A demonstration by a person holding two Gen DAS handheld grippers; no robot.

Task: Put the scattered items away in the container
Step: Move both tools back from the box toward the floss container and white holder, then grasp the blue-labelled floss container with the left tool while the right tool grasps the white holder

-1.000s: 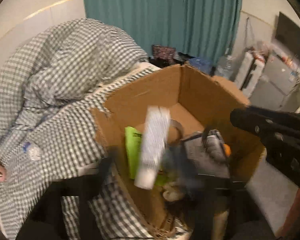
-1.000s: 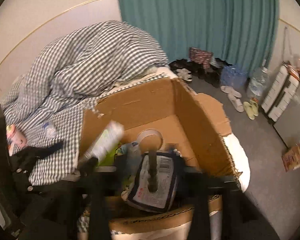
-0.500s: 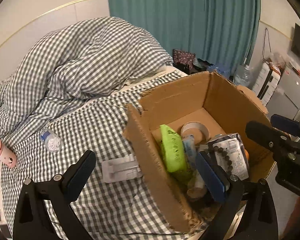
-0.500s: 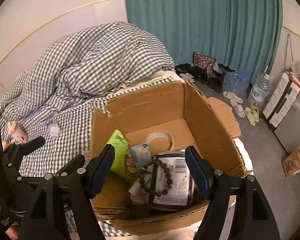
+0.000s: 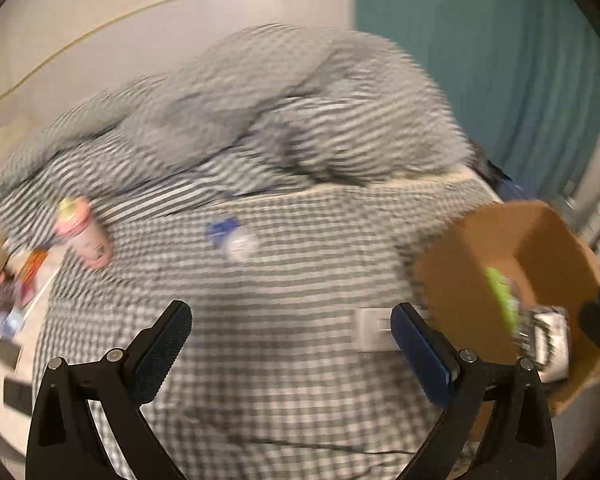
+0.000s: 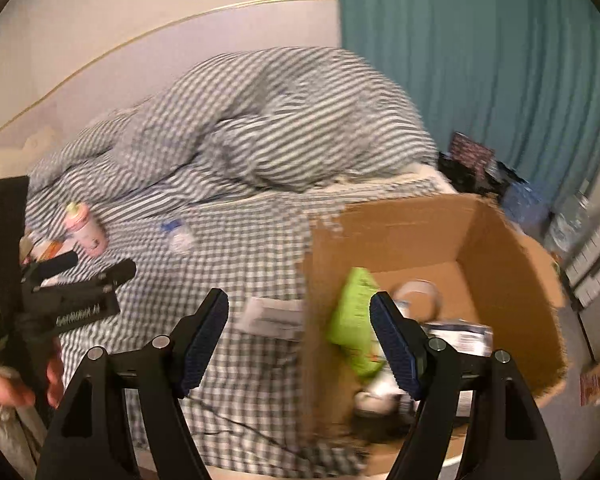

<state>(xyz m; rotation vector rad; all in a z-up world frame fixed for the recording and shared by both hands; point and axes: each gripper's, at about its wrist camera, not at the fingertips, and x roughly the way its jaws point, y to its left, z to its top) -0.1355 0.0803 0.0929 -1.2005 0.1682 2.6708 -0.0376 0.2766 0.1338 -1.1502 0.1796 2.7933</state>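
The cardboard box (image 6: 460, 232) stands on the bed's right end, holding a green packet (image 6: 352, 320), a tape roll (image 6: 418, 292) and a white printed pouch (image 6: 460, 336). On the checked sheet lie a pink bottle (image 5: 84, 236), a small clear bottle (image 5: 236, 240) with a blue label and a flat white packet (image 5: 370, 328). My left gripper (image 5: 290, 320) hangs open and empty over the sheet, left of the box (image 5: 500, 260). My right gripper (image 6: 300, 304) is open and empty in front of the box's near left wall. A hand holds the left gripper (image 6: 60, 292) at the left of that view.
A checked quilt (image 6: 280, 128) is heaped at the back of the bed against the wall. Colourful packets (image 5: 28, 272) and dark flat things (image 5: 16, 392) lie at the bed's left edge. A teal curtain (image 6: 480, 60), water bottles (image 6: 564, 224) and white cases stand to the right.
A second ago a white tube hung over the box at the left gripper and a pouch sat between the right jaws. Both views have since swung left over the bed, and both grippers are empty.
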